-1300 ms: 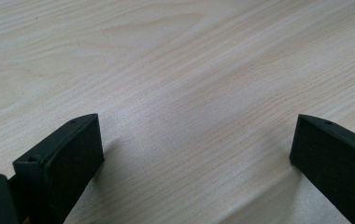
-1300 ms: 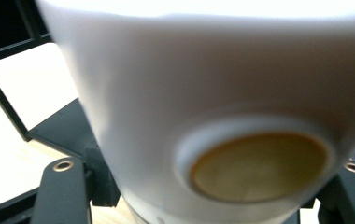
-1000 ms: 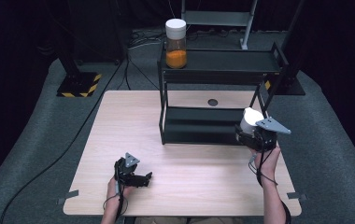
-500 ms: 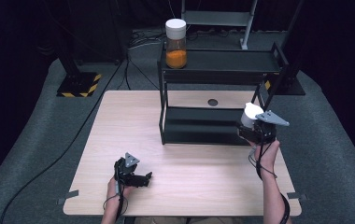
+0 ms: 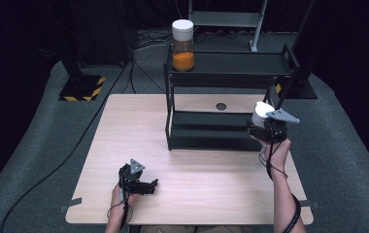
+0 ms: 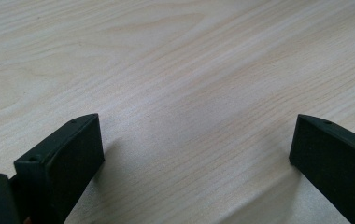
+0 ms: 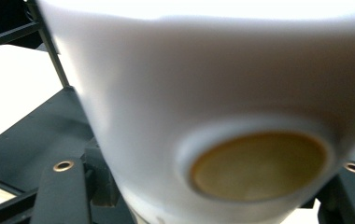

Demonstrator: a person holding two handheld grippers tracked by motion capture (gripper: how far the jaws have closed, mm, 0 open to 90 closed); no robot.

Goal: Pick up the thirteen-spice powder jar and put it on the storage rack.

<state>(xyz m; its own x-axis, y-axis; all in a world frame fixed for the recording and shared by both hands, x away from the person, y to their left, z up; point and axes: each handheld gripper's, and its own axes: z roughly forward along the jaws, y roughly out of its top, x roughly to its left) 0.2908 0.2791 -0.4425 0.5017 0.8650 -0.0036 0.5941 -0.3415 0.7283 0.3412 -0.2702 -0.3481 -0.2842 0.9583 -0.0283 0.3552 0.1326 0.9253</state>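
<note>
Right tool (image 5: 266, 127) is clamped on a white cup (image 5: 260, 112), held raised at the right end of the black two-tier rack (image 5: 231, 63), just in front of its lower shelf; in the right gripper view the cup (image 7: 203, 102) sits between the jaws with its base turned toward the camera, showing an unglazed, tan foot ring; left tool (image 5: 141, 183) rests low on the worktop (image 5: 192, 189), well apart from the rack, its jaws spread wide with bare wood grain between them

Handling judgement: the cup looks ceramic, hence rigid, moderately light, smooth-glazed and likely slippery, and breakable if knocked against the rack's metal frame; grip across the wall near the base, where the body narrows, appears workable, though a firm, steady squeeze is advisable

Beyond the right tool and to its left, on the rack's top shelf, stands a clear jar (image 5: 183, 44) with a white lid and orange contents

Markings: no brand, label or legible writing can be made out on the cup, the jar or the rack
</note>
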